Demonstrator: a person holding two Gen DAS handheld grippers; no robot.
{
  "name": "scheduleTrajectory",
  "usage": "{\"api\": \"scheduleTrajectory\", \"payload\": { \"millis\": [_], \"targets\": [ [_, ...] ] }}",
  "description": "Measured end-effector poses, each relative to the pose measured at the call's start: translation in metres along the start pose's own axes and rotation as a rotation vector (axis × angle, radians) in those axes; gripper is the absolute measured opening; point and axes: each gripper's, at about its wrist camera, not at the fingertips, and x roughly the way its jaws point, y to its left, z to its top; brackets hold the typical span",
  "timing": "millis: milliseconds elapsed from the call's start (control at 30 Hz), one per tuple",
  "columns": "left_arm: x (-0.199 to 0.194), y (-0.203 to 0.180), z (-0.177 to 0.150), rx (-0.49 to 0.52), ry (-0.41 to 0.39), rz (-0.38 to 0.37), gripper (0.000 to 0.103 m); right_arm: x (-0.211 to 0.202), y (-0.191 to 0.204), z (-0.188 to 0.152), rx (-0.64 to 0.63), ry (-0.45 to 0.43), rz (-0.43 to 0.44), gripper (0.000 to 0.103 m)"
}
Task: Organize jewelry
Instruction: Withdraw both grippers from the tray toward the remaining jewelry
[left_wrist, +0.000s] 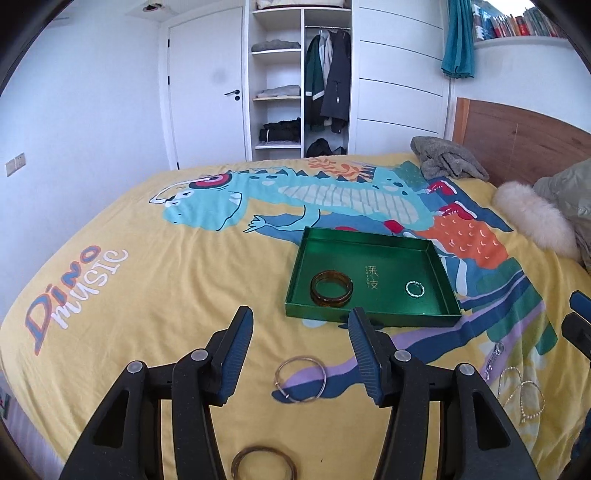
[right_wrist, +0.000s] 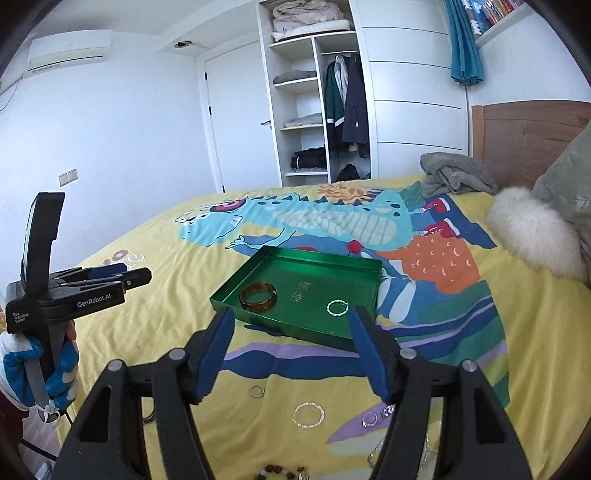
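Observation:
A green tray (left_wrist: 373, 320) lies on the yellow dinosaur bedspread; in it are an amber bangle (left_wrist: 331, 291) and a small silver ring (left_wrist: 414, 288). My left gripper (left_wrist: 301, 317) hangs open above the bed, short of the tray, with nothing between its fingers. Below it lie a thin silver bangle (left_wrist: 301, 378) and a brown bangle (left_wrist: 264, 463). My right gripper (right_wrist: 292, 314) is open and empty too, in front of the tray (right_wrist: 288, 328). Under it lie a small ring (right_wrist: 256, 390), a silver bracelet (right_wrist: 307, 414) and a beaded bracelet (right_wrist: 275, 470). A gloved hand (right_wrist: 37, 369) holds the left gripper (right_wrist: 142, 276).
Beaded chains (left_wrist: 521, 391) lie on the bed to the right. A grey cloth (left_wrist: 448, 158) and a fur-trimmed jacket (left_wrist: 535, 218) sit by the wooden headboard (left_wrist: 517, 136). An open wardrobe (left_wrist: 301, 77) and a white door (left_wrist: 207, 92) stand behind the bed.

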Motion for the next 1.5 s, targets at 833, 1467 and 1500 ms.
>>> {"api": "scheduleTrajectory", "payload": {
  "millis": [833,1467,1500],
  "targets": [
    [-0.126,0.034,-0.077,-0.062,-0.047,0.072,0.077,-0.125,0.008,-0.074,-0.086,-0.019,-0.026,0.073],
    [-0.103,0.038,-0.151,-0.126,0.094,0.056,0.077,-0.128,-0.054,-0.183,0.047,0.134,-0.045,0.073],
    [-0.100,0.039,-0.154,-0.127,0.104,0.055,0.077,-0.128,-0.057,-0.184,0.057,0.136,-0.047,0.073]
  ]
}}
